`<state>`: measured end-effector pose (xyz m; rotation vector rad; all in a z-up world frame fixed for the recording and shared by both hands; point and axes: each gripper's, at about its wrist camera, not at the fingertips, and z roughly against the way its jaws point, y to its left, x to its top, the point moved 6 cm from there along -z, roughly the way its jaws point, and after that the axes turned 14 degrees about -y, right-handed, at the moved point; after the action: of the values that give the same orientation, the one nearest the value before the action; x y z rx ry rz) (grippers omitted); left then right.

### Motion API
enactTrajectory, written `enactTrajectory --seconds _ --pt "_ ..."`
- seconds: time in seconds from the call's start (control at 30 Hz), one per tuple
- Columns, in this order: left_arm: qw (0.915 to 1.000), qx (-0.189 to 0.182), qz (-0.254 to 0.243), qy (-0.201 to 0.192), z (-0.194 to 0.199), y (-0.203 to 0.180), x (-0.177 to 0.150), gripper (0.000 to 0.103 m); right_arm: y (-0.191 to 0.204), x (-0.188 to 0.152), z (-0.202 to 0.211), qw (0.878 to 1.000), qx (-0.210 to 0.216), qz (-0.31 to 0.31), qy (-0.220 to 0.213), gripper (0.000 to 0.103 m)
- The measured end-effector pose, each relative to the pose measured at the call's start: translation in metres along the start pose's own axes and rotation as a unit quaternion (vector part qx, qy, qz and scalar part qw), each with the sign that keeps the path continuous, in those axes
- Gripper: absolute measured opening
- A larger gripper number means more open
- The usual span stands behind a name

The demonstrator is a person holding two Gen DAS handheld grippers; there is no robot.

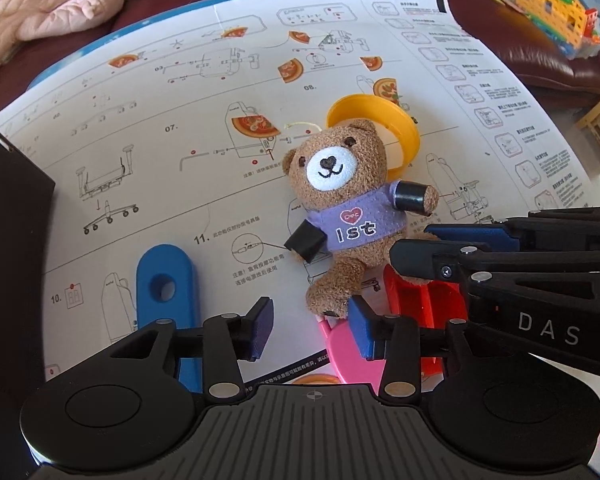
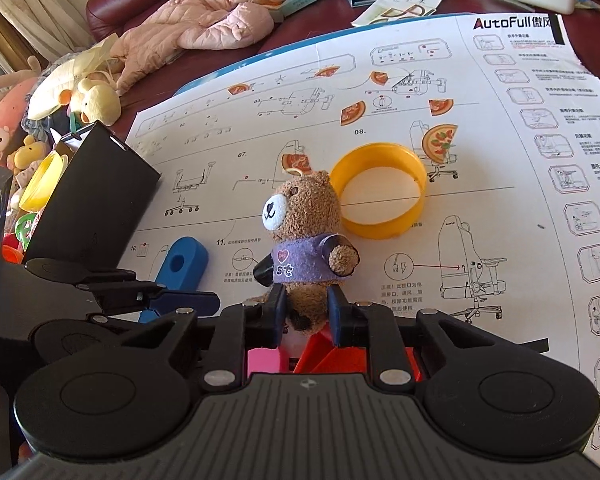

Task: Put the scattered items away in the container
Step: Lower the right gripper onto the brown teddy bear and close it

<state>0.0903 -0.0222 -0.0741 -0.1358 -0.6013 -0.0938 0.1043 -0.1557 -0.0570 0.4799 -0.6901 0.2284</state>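
One teddy bear (image 2: 306, 248), right gripper (image 2: 306, 316) clamping it

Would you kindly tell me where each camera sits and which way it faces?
Left wrist: on the left gripper, jaws open, facing the teddy bear; the right gripper enters from the right.
Right wrist: on the right gripper, jaws around the teddy bear; the left gripper shows at left.
Both share the yellow ring.

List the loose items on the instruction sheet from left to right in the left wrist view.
Blue block with a hole → teddy bear → yellow ring, which sits just behind the bear's head.
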Motion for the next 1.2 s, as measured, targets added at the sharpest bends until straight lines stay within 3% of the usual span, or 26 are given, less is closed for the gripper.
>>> enactTrajectory --seconds 0.33,0.37,0.4,0.43,0.6,0.77,1.2 --pt "0.9973 -0.007 -0.073 -0.011 -0.011 -0.022 0.007 0.057 -0.02 -0.008 0.002 0.999 0.005 -0.037 0.009 0.024" --pt "0.997 -0.009 -0.077 -0.009 -0.013 -0.023 0.007 0.053 -0.02 -0.008 0.001 0.999 0.006 -0.038 0.009 0.024" --pt "0.9968 -0.011 -0.079 -0.006 -0.015 -0.024 0.007 0.031 -0.02 -0.008 0.001 0.999 0.008 -0.04 0.01 0.024" --pt "0.9968 -0.017 -0.078 0.002 -0.018 -0.025 0.006 0.025 -0.02 -0.008 0.001 0.999 0.01 -0.042 0.012 0.025" --pt "0.9968 -0.021 -0.077 0.008 -0.021 -0.025 0.005 0.024 -0.028 -0.001 0.008 0.998 0.014 -0.063 -0.001 0.026" --pt "0.9971 -0.025 -0.07 0.013 -0.023 -0.022 0.006 0.026 -0.034 0.017 0.018 0.998 0.001 -0.057 -0.041 0.027" --pt "0.9968 -0.035 -0.068 0.023 -0.029 -0.022 0.007 0.029 -0.032 0.021 -0.008 0.995 0.023 -0.085 -0.039 0.027"
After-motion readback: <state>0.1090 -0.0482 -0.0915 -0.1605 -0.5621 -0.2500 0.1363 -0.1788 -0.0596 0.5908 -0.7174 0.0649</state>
